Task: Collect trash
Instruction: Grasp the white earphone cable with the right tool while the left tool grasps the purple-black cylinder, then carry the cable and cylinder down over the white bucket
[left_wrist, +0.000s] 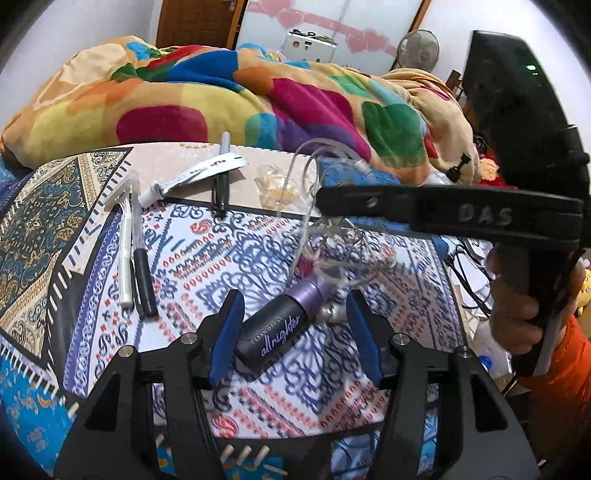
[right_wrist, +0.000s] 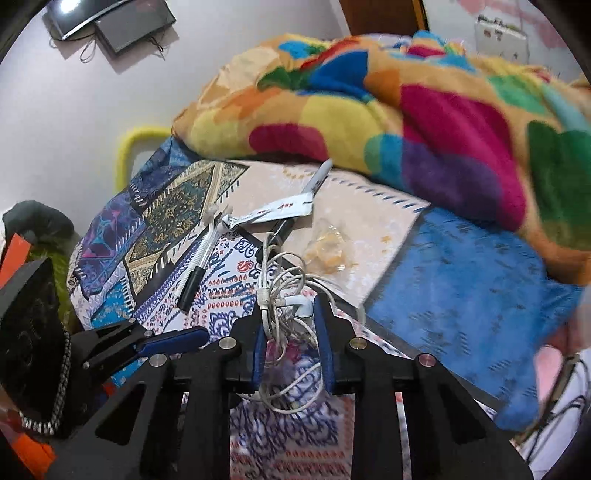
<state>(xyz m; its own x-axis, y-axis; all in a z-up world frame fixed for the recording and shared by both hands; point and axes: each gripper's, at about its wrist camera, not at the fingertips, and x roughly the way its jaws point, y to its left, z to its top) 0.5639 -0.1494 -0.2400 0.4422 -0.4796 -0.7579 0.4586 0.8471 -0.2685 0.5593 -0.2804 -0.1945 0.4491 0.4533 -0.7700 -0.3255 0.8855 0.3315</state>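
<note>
On the patterned bedsheet (left_wrist: 229, 254) lies a black and purple "all nighter" spray bottle (left_wrist: 280, 325). My left gripper (left_wrist: 293, 306) is open, with its blue pads on either side of the bottle and not touching it. My right gripper (right_wrist: 290, 317) is closing around a tangle of white earphone cable (right_wrist: 280, 295) with a gap still at the pads; its black body (left_wrist: 424, 210) crosses the left wrist view above the cable (left_wrist: 343, 254). A clear crumpled wrapper (left_wrist: 277, 188) lies beyond (right_wrist: 328, 247).
A white razor (left_wrist: 123, 236) and black pens (left_wrist: 142, 273) lie left of the bottle. A white squeezed tube (left_wrist: 195, 175) and another pen (left_wrist: 221, 184) lie farther back. A colourful blanket (left_wrist: 221, 92) is heaped behind. A blue cloth (right_wrist: 461, 280) lies at right.
</note>
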